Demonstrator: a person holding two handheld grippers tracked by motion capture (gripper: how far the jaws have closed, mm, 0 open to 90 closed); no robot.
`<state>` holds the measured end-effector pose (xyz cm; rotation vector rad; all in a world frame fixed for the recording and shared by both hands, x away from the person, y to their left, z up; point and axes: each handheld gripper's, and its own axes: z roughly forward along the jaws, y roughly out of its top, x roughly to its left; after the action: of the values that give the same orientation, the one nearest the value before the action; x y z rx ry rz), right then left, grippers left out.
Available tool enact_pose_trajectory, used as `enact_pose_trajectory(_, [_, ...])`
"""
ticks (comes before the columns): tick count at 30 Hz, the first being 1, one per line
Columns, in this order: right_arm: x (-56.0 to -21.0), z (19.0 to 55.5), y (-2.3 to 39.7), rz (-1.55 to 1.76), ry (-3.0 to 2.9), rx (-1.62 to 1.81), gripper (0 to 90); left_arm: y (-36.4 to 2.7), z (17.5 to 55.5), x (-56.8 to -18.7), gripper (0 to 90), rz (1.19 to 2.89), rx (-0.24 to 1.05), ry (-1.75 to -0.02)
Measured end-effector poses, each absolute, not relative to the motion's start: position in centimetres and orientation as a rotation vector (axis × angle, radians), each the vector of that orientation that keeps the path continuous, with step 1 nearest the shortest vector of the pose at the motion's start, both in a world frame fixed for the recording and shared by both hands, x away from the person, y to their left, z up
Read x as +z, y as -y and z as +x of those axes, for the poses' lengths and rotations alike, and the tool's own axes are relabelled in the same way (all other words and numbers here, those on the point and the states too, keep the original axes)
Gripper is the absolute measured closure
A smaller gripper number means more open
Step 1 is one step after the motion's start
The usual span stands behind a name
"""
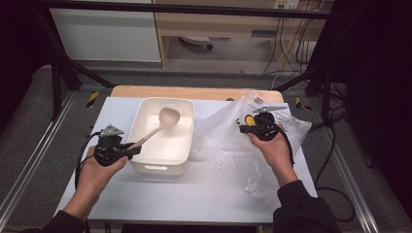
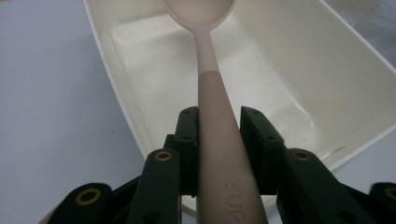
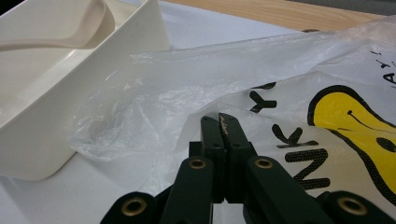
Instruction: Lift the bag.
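The spoon (image 1: 156, 127) is a pale pinkish-beige ladle type with a round, shallow bowl and a long handle in two tones, lighter near the bowl and slightly darker toward the grip end; raised lettering shows on the handle in the left gripper view. It lies aslant over a cream rectangular tub (image 1: 182, 158), its bowl above the tub's far half and its handle running out over the near left rim.

The left gripper (image 1: 130, 150) is clamped on the handle: in the left gripper view the spoon (image 2: 212, 107) passes straight up between the two black pads, which press against it on either side, the tub (image 2: 327, 70) lying open beyond. The right gripper (image 1: 243, 129) has its jaws pressed together on a fold of a thin, translucent plastic bag (image 1: 228, 141). In the right gripper view the film of the bag (image 3: 154, 93) bunches just at the closed tips; the bag carries black lettering and a yellow cartoon print. The bag is crumpled and spread on the table just to the right of the tub, its edge near the tub's right wall.

The work surface is a white table top (image 1: 194, 194), with a strip of bare wood (image 1: 194, 92) showing at its far edge. A dark metal frame stands around the table. Grey floor lies beyond, with light wooden cabinets and loose cables at the back of the room.
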<state>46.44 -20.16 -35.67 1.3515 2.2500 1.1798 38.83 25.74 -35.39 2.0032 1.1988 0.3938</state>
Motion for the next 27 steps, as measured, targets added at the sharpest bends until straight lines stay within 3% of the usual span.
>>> enact_pose_trajectory(18, [-35.6, 47.5, 19.9, 1.376, -2.31, 1.164, 90.0, -28.9, 42.4, -31.5, 68.5, 2.015, 0.345, -0.972])
enact_pose_trajectory(27, [-35.5, 47.8, 20.0, 1.385, -2.32, 1.159, 90.0, -28.1, 44.4, -31.5, 68.6, 2.103, 0.27, -0.87])
